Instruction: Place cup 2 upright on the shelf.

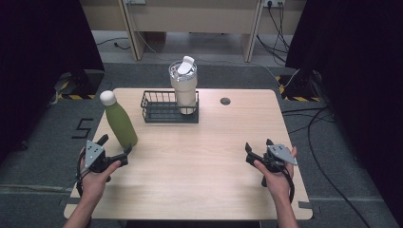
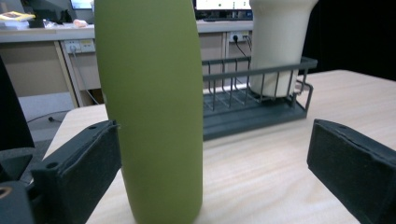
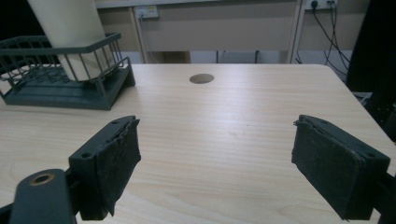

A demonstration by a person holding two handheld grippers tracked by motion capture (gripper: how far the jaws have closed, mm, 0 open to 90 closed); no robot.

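High view: my left gripper (image 1: pixel 115 148) w/ jaws wide open around the green bottle (image 1: pixel 120 124), upright at table (image 1: pixel 199 161) left edge, nothing clamped. Right gripper (image 1: pixel 257 148) open too, empty, hovering near right side.

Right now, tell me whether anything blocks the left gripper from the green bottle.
Nothing visible does. The left gripper is open around the green bottle, which stands between its jaws close against one pad. The wire basket holding the cream tumbler sits farther back on the table.
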